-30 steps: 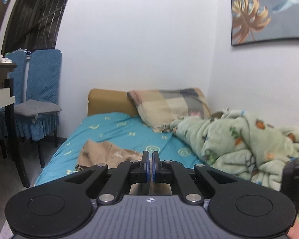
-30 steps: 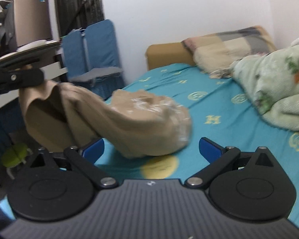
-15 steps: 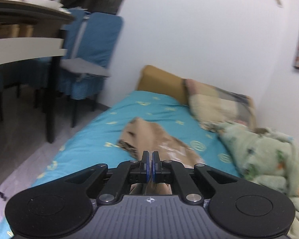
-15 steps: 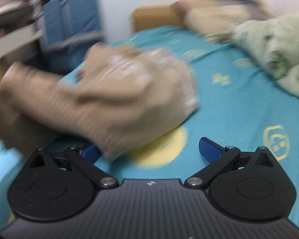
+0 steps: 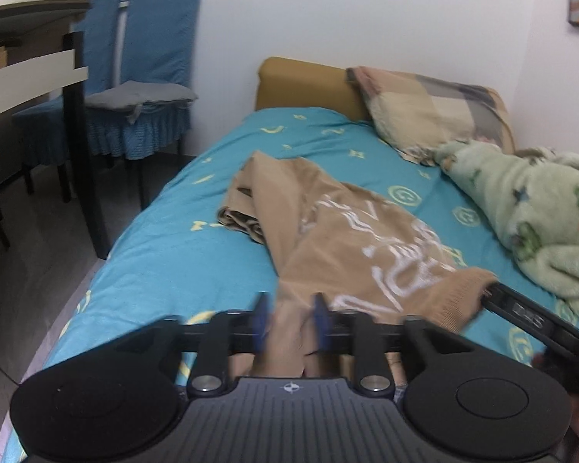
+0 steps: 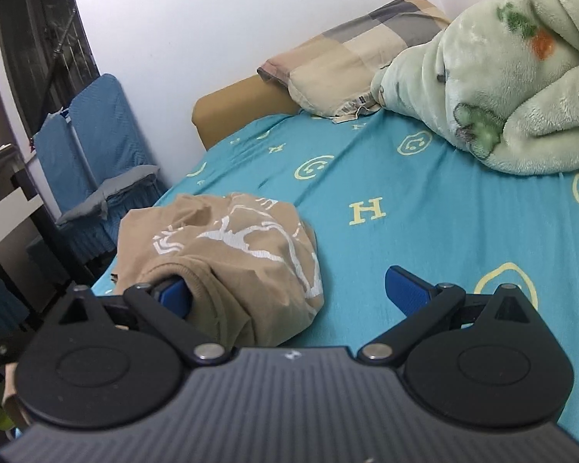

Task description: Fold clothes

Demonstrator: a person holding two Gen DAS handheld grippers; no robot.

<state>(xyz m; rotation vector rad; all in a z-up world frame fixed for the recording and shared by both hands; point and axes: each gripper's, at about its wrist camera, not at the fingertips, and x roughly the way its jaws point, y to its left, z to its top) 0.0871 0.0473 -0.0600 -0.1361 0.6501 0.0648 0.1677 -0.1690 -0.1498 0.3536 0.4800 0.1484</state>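
Tan shirt (image 5: 339, 231) lies bunched between left fingers (image 5: 259, 318) (parted).

A home bedroom. A bed (image 5: 166, 254) in a teal patterned sheet lies ahead of the tongs, with a plaid pillow (image 5: 432, 115) and a fleece blanket (image 6: 513, 88) to their right. Fabric-covered chairs (image 5: 146, 77) stand at left.

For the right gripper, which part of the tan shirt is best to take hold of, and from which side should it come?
Probably the ribbed hem edge of the tan shirt, nearest the right gripper. That edge lies bunched on the teal bedsheet with one finger already under its fold and the jaws wide open. Coming low from the foot of the bed, along the sheet, should let both fingers close over this thick band.
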